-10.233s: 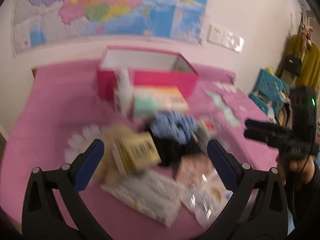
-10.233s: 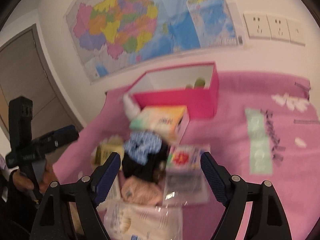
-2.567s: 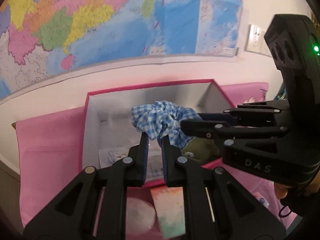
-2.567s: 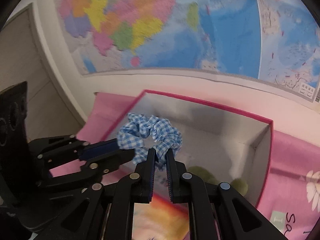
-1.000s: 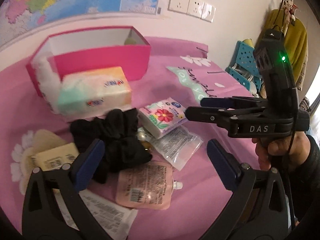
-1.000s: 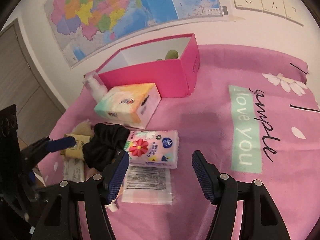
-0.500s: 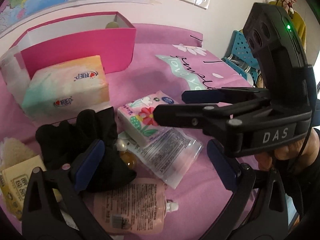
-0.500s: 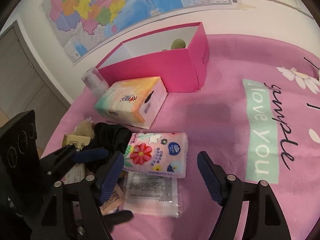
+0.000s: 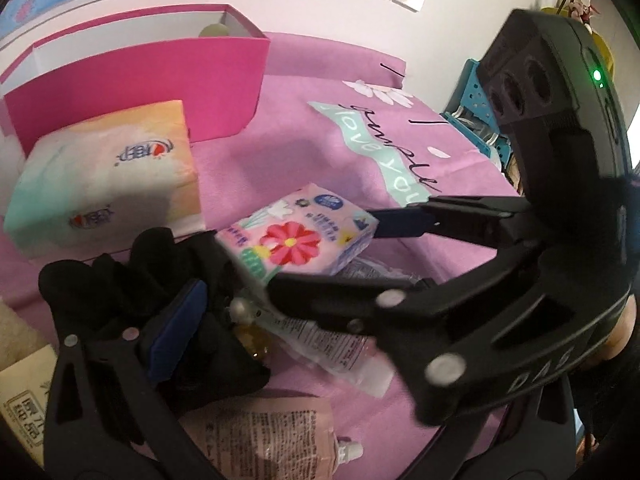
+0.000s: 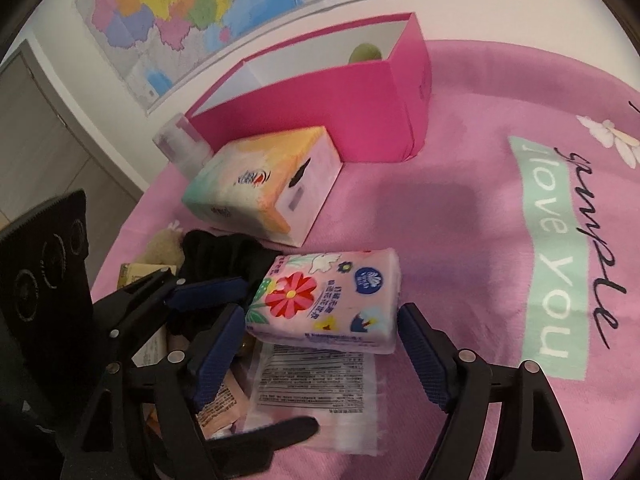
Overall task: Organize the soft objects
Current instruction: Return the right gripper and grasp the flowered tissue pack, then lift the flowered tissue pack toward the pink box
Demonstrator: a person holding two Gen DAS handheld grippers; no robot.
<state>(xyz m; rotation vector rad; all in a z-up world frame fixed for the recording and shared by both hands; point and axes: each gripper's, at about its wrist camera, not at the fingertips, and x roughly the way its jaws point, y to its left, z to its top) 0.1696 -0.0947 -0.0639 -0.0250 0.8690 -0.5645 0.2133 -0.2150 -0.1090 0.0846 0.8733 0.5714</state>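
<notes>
Right gripper [image 10: 320, 354]: jaws wide and just been opening further. The flowered tissue pack [image 10: 326, 300] lies between the blue pads, not pressed by either. In the left wrist view we see the same gripper [image 9: 312, 252] cross in from the right, one finger along the far edge of the pack [image 9: 296, 236], the other over the clear packet [image 9: 336, 340] under it.

Left gripper [image 10: 256, 364]: open too. Its upper pad sits over the black scrunchie [image 10: 224, 256], the lower finger reaches over the clear packet [image 10: 316, 396], nothing clamped. From its own camera we see only the left pad [image 9: 176, 328], lying on the scrunchie [image 9: 132, 292]; the other finger is hidden behind the right gripper.

Outward from there: a pink pouch [image 9: 264, 436] with a white cap lies nearest the left camera, just beside the scrunchie. A yellow-labelled pack [image 9: 24, 404] sits at the left edge with something beige and fluffy [image 9: 16, 328] beyond it. The big tissue box [image 10: 260, 184] lies behind the scrunchie, with a clear bottle [image 10: 180, 144] at its far end.

The pink box [image 10: 320, 116] stands open behind the tissue box, near the wall, with a greenish round thing [image 10: 364, 54] showing at its right end. Everything rests on the pink cloth [image 10: 460, 220] with its printed lettering. A map [image 10: 200, 0] hangs on the wall above.
</notes>
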